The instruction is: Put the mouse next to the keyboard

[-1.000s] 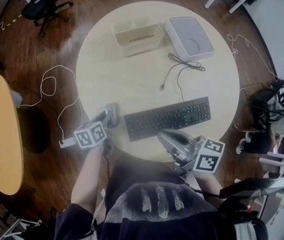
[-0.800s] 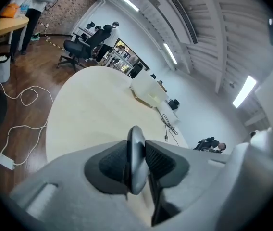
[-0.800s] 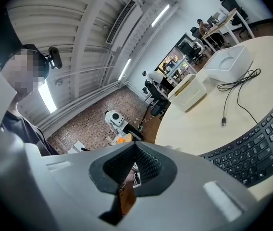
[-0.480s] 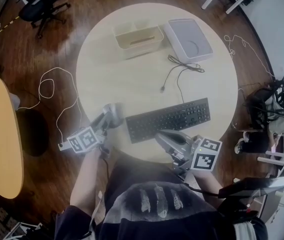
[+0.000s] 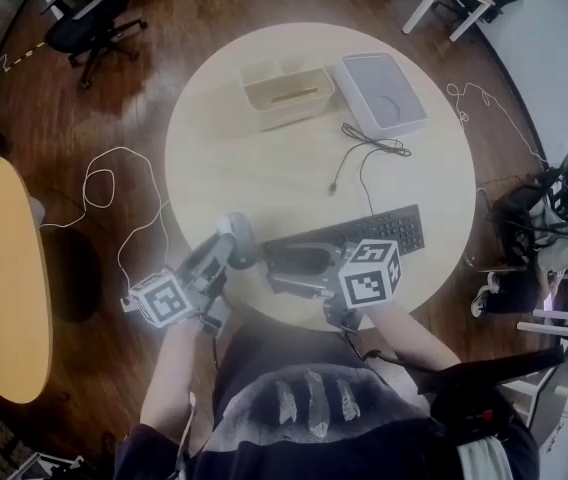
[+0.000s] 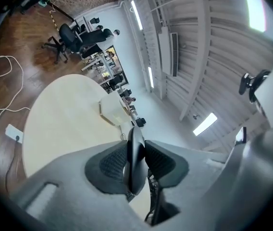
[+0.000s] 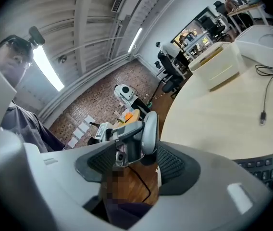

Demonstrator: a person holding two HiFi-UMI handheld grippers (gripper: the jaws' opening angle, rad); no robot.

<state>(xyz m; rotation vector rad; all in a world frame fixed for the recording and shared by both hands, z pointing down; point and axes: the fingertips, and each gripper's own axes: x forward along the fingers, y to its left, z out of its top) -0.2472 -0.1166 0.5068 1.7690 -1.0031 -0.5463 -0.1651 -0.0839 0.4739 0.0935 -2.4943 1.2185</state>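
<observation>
A grey mouse (image 5: 240,238) is clamped edge-on between the pads of my left gripper (image 5: 228,250), over the round table's (image 5: 234,158) near left edge. The left gripper view shows the mouse (image 6: 134,158) as a thin dark blade in the left gripper (image 6: 135,166). My right gripper (image 5: 272,265) points left at it; its jaws have just been opening. In the right gripper view the mouse (image 7: 150,126) and the left gripper (image 7: 126,141) show in the right gripper's (image 7: 136,163) gap, untouched by the pads. The black keyboard (image 5: 389,228) lies behind, partly covered.
At the table's far side stand a beige open box (image 5: 284,88) and a flat grey-white device (image 5: 382,80). A loose black cable (image 5: 359,153) runs toward the keyboard. A yellow table (image 5: 4,288), a white floor cord (image 5: 104,178) and an office chair (image 5: 89,18) are at the left.
My right gripper has swung left across the keyboard's front toward the mouse, and its jaws have opened. My left gripper has lifted the mouse a little.
</observation>
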